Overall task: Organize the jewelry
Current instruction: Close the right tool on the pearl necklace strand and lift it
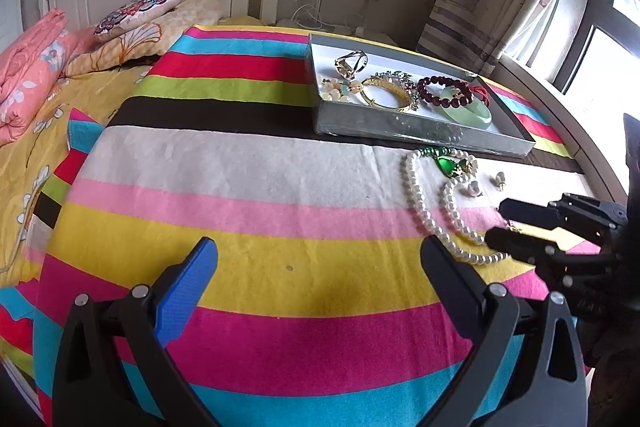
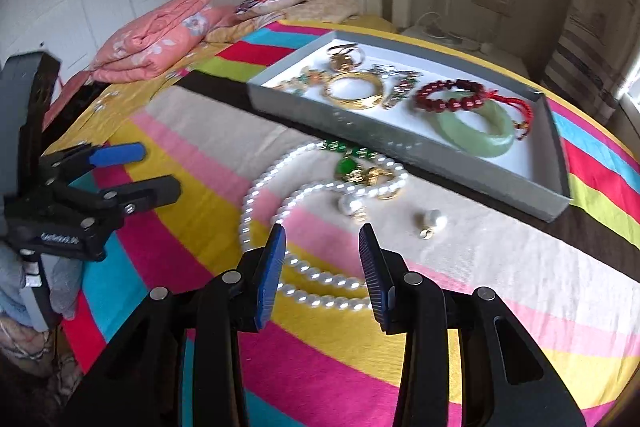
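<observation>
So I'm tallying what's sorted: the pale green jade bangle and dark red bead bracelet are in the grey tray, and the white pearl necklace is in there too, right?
Not quite. The pale green jade bangle and dark red bead bracelet are in the grey tray, but the white pearl necklace lies outside it on the striped blanket, as the right wrist view shows.

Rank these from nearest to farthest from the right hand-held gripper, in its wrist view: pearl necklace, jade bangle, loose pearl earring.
1. pearl necklace, under the right hand-held gripper.
2. loose pearl earring, ahead, right.
3. jade bangle, inside the tray, farther back.
</observation>
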A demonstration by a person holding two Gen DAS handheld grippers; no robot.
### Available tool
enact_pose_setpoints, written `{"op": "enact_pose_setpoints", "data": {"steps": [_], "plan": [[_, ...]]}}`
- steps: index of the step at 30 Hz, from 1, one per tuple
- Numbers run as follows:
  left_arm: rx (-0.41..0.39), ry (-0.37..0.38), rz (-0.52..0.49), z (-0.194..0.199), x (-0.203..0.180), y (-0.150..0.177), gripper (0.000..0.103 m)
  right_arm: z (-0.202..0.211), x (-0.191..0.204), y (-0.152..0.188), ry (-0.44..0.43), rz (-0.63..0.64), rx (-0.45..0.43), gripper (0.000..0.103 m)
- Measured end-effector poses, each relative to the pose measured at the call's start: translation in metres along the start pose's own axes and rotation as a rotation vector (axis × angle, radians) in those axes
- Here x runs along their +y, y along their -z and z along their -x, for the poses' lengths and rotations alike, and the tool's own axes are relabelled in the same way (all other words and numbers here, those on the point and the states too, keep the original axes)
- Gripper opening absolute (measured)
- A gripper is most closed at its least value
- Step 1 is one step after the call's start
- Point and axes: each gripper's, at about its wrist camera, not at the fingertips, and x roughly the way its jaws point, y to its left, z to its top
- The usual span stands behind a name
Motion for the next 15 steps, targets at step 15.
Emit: {"op": "enact_pose_setpoints", "data": {"steps": [15], "plan": [[-0.041, 0.002, 0.025, 0.006, 0.005, 0.000, 0.100, -0.015, 0.051, 0.006, 0.050, 0.247, 0.015, 0.015]]}}
